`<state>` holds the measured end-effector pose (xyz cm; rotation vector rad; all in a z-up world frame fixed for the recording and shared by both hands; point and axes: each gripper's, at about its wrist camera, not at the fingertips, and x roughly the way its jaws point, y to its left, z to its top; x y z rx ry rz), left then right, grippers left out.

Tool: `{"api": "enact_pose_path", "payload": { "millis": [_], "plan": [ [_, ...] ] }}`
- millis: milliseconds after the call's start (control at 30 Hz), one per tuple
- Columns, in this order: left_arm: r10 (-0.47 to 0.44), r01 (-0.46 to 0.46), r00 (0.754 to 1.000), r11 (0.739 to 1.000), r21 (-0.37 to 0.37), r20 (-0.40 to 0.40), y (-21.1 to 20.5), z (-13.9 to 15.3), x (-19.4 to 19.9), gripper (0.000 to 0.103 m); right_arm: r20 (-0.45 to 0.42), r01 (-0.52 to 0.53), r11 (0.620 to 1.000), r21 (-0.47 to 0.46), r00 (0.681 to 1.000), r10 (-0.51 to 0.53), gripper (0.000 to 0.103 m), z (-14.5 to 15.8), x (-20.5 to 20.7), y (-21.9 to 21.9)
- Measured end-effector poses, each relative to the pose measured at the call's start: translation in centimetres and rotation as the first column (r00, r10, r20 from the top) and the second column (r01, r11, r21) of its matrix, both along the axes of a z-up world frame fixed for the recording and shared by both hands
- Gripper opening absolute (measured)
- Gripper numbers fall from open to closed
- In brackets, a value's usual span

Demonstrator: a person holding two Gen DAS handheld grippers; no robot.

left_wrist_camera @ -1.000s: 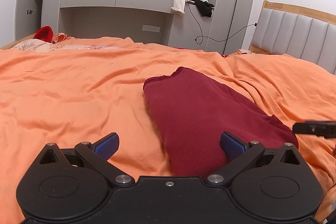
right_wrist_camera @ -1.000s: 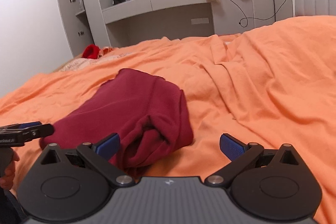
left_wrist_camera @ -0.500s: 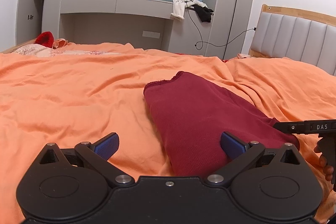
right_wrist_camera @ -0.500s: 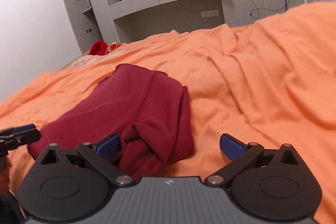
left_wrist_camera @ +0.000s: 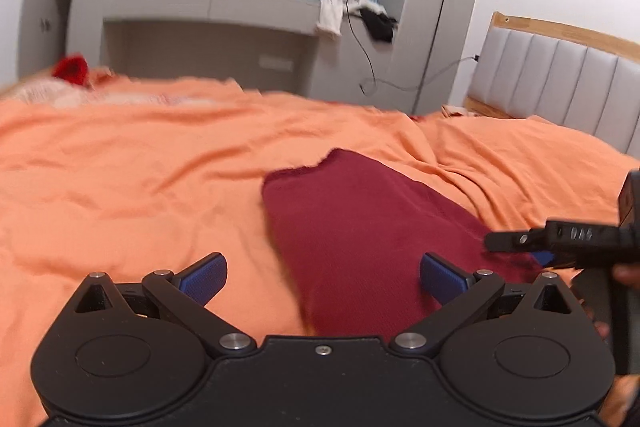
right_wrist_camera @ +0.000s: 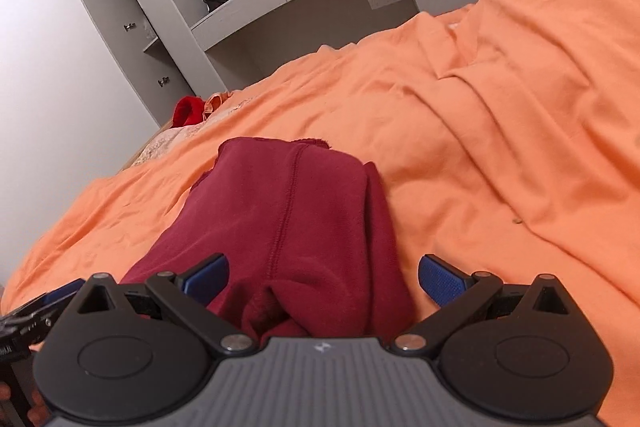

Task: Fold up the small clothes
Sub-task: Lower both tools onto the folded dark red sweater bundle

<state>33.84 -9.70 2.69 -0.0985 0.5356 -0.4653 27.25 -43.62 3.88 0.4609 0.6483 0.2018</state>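
- The folded dark red knit garment (left_wrist_camera: 360, 235) lies on the bed's rumpled orange sheet (left_wrist_camera: 120, 179).
- The left gripper (left_wrist_camera: 323, 277) has its blue-padded fingers (left_wrist_camera: 204, 277) wide apart; the garment's near edge lies between them, untouched.
- The right gripper (right_wrist_camera: 323, 277) also has its fingers (right_wrist_camera: 442, 277) spread, the garment's bunched end between them.
- In the left view, the right gripper's black side carries pale lettering, seemingly mirrored and too blurred to read.
- A white cloth (left_wrist_camera: 331, 13) hangs off the grey shelf (left_wrist_camera: 208, 3).
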Motion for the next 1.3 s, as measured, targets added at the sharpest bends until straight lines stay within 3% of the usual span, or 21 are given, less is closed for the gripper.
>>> {"api": "enact_pose_path", "payload": {
  "millis": [100, 233, 367, 600, 1167, 1300],
  "plan": [
    [-0.044, 0.043, 0.997, 0.999, -0.013, -0.058, -0.5, 0.1, 1.7, 0.103, -0.011, -0.019, 1.0, -0.02, 1.0, 0.019, 0.103, -0.4, 0.3, 0.6],
    [-0.077, 0.078, 0.994, 0.997, 0.001, -0.071, -1.3, -0.9, 2.1, 0.103, -0.029, -0.023, 0.999, -0.035, 0.999, 0.022, 0.103, -0.9, 0.3, 1.0],
    [-0.065, 0.066, 0.994, 0.998, 0.009, -0.088, -1.5, -2.1, 2.0, 0.103, -0.052, -0.022, 0.999, -0.029, 0.998, 0.021, 0.103, -1.4, 0.4, 1.0],
    [-0.043, 0.036, 0.986, 0.998, -0.047, -0.16, -0.7, -3.3, 2.4, 0.103, -0.073, -0.018, 1.0, -0.006, 0.997, 0.018, 0.103, -2.2, 0.4, 0.9],
    [-0.019, 0.011, 0.991, 0.998, -0.056, -0.133, -0.9, -3.9, 1.8, 0.103, -0.074, -0.006, 1.0, -0.008, 0.997, 0.005, 0.103, -2.6, 0.3, 1.2],
    [-0.024, 0.007, 0.986, 0.995, -0.101, -0.165, -0.4, -4.1, 2.2, 0.103, -0.067, -0.004, 1.0, 0.002, 0.998, 0.004, 0.103, -2.8, 0.2, 1.1]
  ]
}}
